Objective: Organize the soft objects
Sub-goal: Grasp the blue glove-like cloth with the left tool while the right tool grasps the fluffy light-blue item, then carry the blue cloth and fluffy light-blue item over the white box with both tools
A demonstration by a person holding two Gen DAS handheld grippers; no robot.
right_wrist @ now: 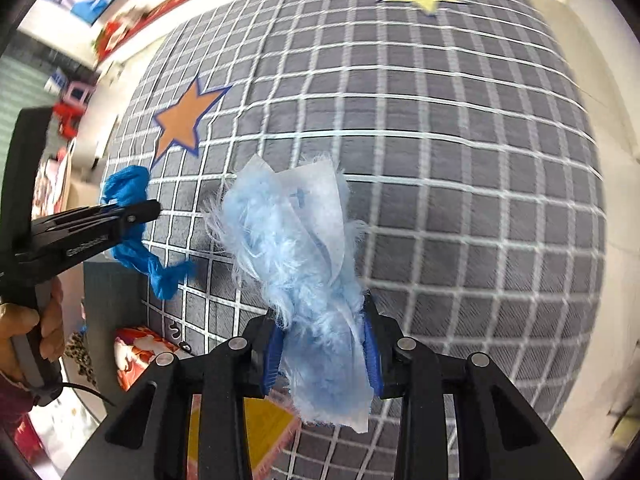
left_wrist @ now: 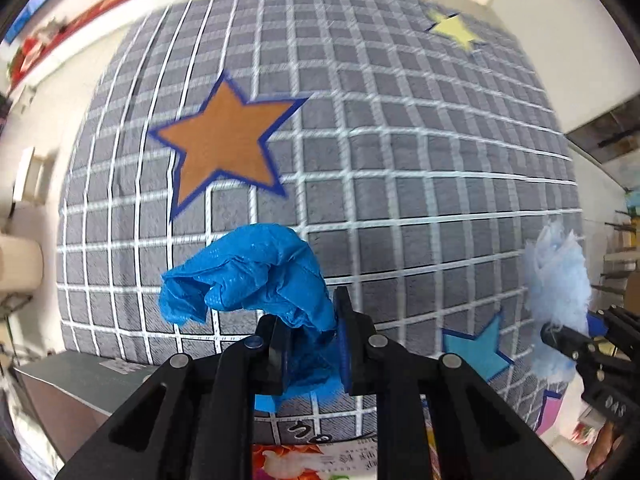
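You can make out little lettering here; white characters sit on the side of the left tongs (right_wrist: 138, 212), too blurred to read; the right tongs (left_wrist: 560, 338) carry pale marks near the frame edge, also unreadable; small print on the grey checked mat (left_wrist: 400, 184) stays illegible.

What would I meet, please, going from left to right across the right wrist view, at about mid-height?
The person's hand on the left gripper → the crumpled blue cloth it clamps → the fluffy light-blue piece held in the right gripper → bare grey checked mat.
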